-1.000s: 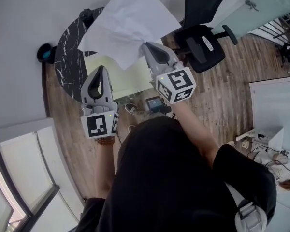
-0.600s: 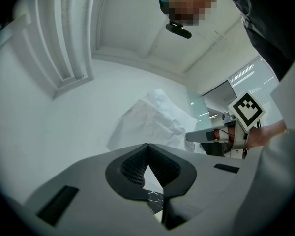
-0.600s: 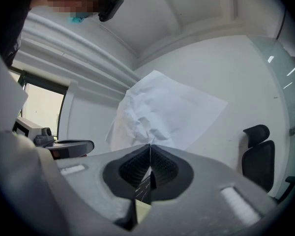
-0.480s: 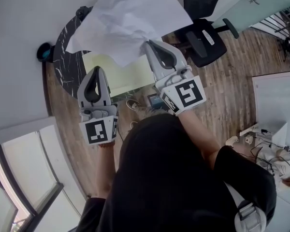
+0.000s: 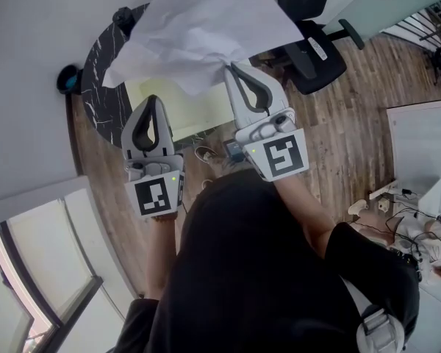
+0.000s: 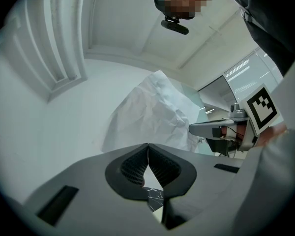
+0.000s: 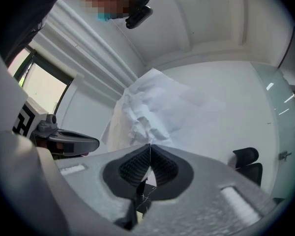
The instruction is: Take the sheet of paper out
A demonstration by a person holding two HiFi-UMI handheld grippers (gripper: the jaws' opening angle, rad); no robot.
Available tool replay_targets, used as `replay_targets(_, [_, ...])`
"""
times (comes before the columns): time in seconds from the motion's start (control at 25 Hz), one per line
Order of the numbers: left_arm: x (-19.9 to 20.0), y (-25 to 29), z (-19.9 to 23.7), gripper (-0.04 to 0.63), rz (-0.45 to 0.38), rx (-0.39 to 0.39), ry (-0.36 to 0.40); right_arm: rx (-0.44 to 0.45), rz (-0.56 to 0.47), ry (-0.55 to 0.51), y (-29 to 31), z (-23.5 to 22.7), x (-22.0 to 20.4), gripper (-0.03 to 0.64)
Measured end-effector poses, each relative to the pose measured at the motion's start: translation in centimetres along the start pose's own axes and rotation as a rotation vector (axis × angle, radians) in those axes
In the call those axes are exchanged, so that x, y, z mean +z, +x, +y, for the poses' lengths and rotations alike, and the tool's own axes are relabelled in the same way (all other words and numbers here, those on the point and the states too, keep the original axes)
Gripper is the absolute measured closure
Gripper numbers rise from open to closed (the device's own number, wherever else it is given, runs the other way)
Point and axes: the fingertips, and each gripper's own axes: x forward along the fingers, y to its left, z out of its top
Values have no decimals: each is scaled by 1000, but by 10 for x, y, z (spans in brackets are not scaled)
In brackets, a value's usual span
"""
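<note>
Head view: a round black marbled table (image 5: 101, 87) stands by the white wall, and every place here is given from it. The sheet of paper (image 5: 206, 28), white and crumpled, is held up in the air above the table and hides the table's right part from the camera. The right gripper (image 5: 230, 66) is raised to the right of the table's middle, and its tips meet on the sheet's lower edge. The left gripper (image 5: 151, 100) is raised over the table's near edge, below the sheet in the picture and apart from it. A pale yellow-green surface (image 5: 182, 107) shows just right of the table under the sheet, and a black office chair (image 5: 317, 44) stands farther right on the wooden floor (image 5: 353, 138). Left gripper view: the left gripper (image 6: 147, 144) has its jaws pressed together with nothing between them. Beyond them the sheet (image 6: 150, 117) hangs against the white wall, and the right gripper (image 6: 191, 130) reaches to its lower right corner. Right gripper view: the right gripper (image 7: 150, 144) has its jaws closed tight on a creased corner of the sheet (image 7: 160, 107), which fans upward from the tips. The left gripper (image 7: 95, 144) shows at the left, clear of the paper. The chair (image 7: 248, 157) shows at the right.
</note>
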Motion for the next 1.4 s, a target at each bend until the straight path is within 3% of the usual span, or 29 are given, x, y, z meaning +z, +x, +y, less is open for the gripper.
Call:
replay_targets(0.2, [-5, 0, 3, 592, 38, 21, 15, -36, -17, -49, -2, 1, 0, 620])
replay_targets(0.36, [1, 3, 4, 592, -11, 29, 36, -34, -10, -60, -2, 3, -1, 620])
replay_targets(0.52, [-1, 5, -1, 592, 52, 26, -3, -27, 1, -51, -2, 4, -3, 619])
replay_targets(1.0, [-14, 9, 1, 592, 33, 10, 15, -67, 18, -79, -4, -8, -14, 620])
replay_targets(1.4, [-18, 20, -16, 592, 72, -15, -23, -88, 21, -85, -11, -26, -18, 619])
